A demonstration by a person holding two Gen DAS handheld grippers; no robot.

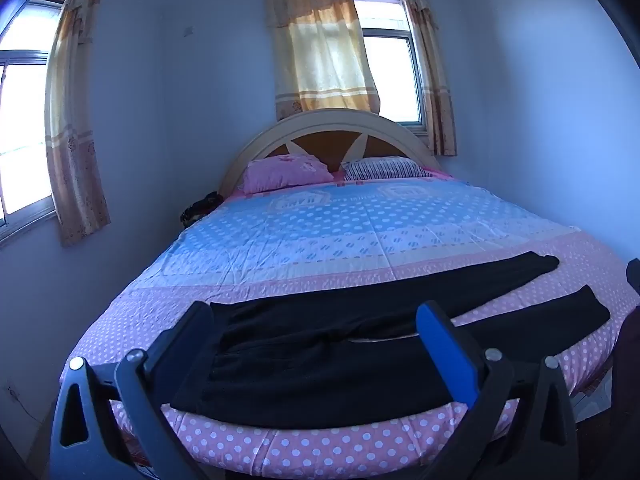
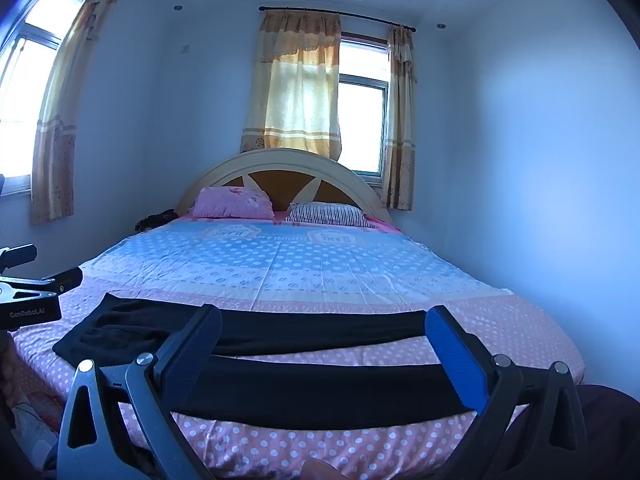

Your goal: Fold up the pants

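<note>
Black pants lie flat across the foot of the bed, waist to the left, both legs spread apart and running to the right. My left gripper hovers open above the waist and hip part, nothing between its fingers. In the right wrist view the same pants stretch from left to right, the two legs parted by a strip of sheet. My right gripper is open over the legs, holding nothing. The left gripper's body shows at the left edge of the right wrist view.
The bed has a blue and pink dotted sheet. A pink pillow and a striped pillow lean at the curved headboard. Curtained windows stand behind and to the left. A dark bundle lies beside the bed's left.
</note>
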